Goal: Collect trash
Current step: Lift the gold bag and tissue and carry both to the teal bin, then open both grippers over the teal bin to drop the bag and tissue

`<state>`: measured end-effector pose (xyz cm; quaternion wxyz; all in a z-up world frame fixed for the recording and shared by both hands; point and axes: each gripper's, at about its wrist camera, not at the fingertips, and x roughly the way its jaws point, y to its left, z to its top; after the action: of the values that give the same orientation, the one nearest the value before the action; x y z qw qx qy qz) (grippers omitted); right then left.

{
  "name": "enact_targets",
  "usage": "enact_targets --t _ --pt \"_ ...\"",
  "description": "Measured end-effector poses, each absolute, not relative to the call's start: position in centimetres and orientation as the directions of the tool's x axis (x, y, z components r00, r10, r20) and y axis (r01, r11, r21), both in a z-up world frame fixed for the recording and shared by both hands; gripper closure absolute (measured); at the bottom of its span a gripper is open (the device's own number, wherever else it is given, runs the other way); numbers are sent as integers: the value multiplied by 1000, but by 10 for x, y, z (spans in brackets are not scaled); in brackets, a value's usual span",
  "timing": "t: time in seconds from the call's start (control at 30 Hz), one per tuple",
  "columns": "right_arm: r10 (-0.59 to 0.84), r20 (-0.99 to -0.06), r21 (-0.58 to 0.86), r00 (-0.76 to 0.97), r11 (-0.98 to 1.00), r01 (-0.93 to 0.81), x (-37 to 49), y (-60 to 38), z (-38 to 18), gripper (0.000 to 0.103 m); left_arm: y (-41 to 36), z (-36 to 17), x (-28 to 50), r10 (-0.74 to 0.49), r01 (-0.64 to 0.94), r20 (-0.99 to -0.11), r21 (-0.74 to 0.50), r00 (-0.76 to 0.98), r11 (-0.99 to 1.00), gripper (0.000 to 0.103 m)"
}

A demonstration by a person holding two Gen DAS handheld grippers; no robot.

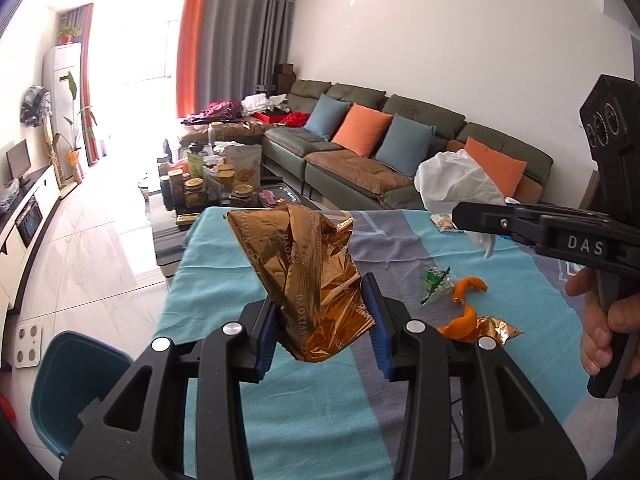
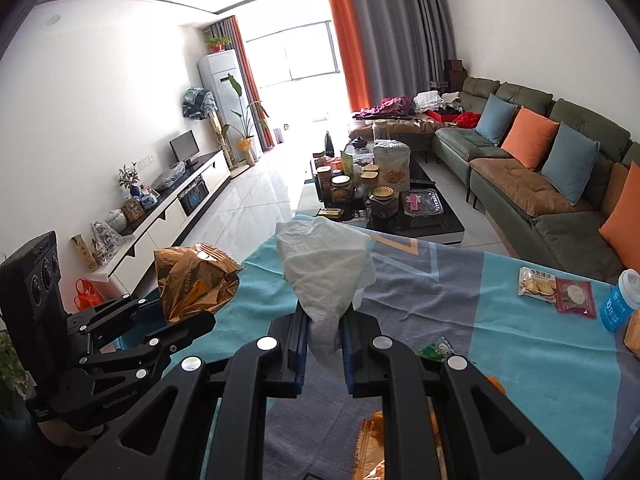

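- The left gripper (image 1: 324, 320), black plastic with blue pads, sits at the lower centre of the left wrist view, its jaws clamped on a crumpled gold foil wrapper (image 1: 308, 280).
- That wrapper is shiny, creased and printed with lettering; its long axis rises from the pads and leans toward the upper left of the frame, clear of the cloth.
- The right gripper (image 2: 324, 334), at the lower centre of the right wrist view, has its jaws closed narrowly on the thin twisted tail of a white tissue (image 2: 326, 272).
- The tissue is soft and matte, fanning out into a wide crumpled wedge that points straight up the frame.
- On the teal and grey striped tablecloth (image 1: 224, 280), at the right middle of the left wrist view, lie curled orange peel pieces (image 1: 466, 304), a small green and clear wrapper (image 1: 436, 280) and a scrap of gold foil (image 1: 500, 328).
- Farther right in the right wrist view, flat cracker packets (image 2: 556, 290) lie beside a blue bottle (image 2: 622, 300).
- A teal bin (image 1: 72, 384) shows at the lower left, below the table edge.
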<state>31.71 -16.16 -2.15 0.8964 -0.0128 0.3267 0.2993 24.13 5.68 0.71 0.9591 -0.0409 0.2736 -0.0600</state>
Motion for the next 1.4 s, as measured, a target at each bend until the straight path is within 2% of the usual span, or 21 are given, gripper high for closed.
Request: enact_targets --t 0.63,1.07,1.4 --pt "674 -562 187 480 669 -720 251 -51 -13 90 172 39 114 115 -171 -468 -79 876 982 63" --pt "690 -633 185 351 575 -797 236 39 -36 90 270 32 50 265 -350 -502 -81 823 933 63" --pt "648 -714 179 266 536 -825 240 101 -66 90 306 0 48 288 -404 -562 -91 775 910 63"
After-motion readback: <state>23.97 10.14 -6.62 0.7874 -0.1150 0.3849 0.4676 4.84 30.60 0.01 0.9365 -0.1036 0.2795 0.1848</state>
